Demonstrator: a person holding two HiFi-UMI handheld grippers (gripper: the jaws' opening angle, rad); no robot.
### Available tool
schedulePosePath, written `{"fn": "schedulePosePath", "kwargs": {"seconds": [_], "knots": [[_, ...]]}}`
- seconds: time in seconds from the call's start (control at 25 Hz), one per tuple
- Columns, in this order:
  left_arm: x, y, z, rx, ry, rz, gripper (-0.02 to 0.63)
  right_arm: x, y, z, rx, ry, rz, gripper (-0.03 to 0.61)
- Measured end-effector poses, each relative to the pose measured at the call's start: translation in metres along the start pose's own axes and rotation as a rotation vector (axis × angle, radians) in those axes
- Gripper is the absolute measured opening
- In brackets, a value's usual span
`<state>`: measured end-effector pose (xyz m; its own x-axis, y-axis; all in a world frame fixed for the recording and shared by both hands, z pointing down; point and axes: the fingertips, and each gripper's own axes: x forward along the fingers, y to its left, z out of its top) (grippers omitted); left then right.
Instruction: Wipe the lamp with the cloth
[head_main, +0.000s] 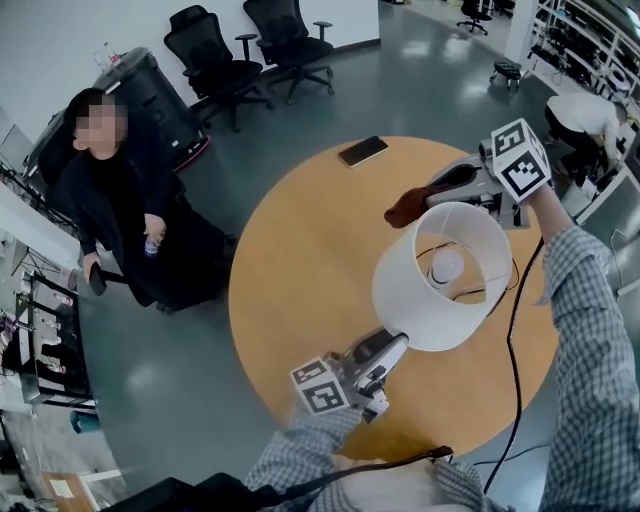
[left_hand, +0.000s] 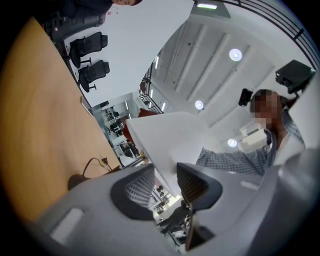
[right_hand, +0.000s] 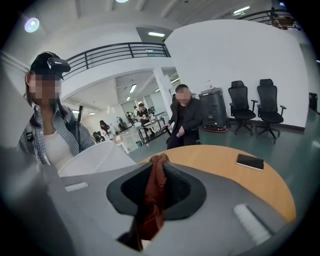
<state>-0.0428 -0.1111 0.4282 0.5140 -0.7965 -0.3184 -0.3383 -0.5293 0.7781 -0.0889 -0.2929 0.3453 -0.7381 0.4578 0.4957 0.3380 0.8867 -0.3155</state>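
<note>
A lamp with a white shade (head_main: 420, 310) stands on the round wooden table (head_main: 300, 260); its bulb (head_main: 447, 265) shows inside. From the near side my left gripper (head_main: 395, 342) is shut on the shade's lower rim, and in the left gripper view the shade's edge (left_hand: 170, 142) runs between the left gripper's (left_hand: 165, 187) pads. A rust-brown cloth (head_main: 405, 208) hangs from my right gripper (head_main: 432, 192), just beyond the shade's far rim. In the right gripper view the cloth (right_hand: 154, 192) is pinched in the right gripper (right_hand: 155, 190), with the shade (right_hand: 95, 157) at left.
A black phone (head_main: 362, 151) lies at the table's far edge. The lamp's black cord (head_main: 515, 330) runs off the table on the right. A person in black (head_main: 110, 200) sits left of the table, with office chairs (head_main: 215, 55) behind.
</note>
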Motion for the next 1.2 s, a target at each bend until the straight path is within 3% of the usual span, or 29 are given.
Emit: {"fn": "schedulePosePath", "kwargs": {"seconds": [0.28,0.48,0.72,0.96,1.04,1.2], "knots": [[0.0,-0.002,0.0,-0.009,-0.002,0.002,0.137,0.036,0.045,0.045,-0.218,0.33,0.139,0.054],[-0.001,-0.001,-0.004,-0.015,0.002,0.001,0.137,0.079,0.077,0.032,-0.31,0.562,0.248,0.054],[0.0,0.001,-0.002,-0.014,0.008,-0.008,0.137,0.107,0.13,0.01,-0.412,0.738,0.384,0.054],[-0.002,-0.003,-0.006,-0.018,0.033,-0.024,0.137,0.106,0.161,0.008,-0.489,0.749,0.42,0.052],[-0.002,-0.002,-0.007,-0.025,0.027,-0.024,0.137,0.107,0.157,0.01,-0.516,0.716,0.376,0.054],[-0.001,0.0,-0.003,-0.036,0.022,-0.02,0.135,0.114,0.138,0.031,-0.56,0.55,0.238,0.054]]}}
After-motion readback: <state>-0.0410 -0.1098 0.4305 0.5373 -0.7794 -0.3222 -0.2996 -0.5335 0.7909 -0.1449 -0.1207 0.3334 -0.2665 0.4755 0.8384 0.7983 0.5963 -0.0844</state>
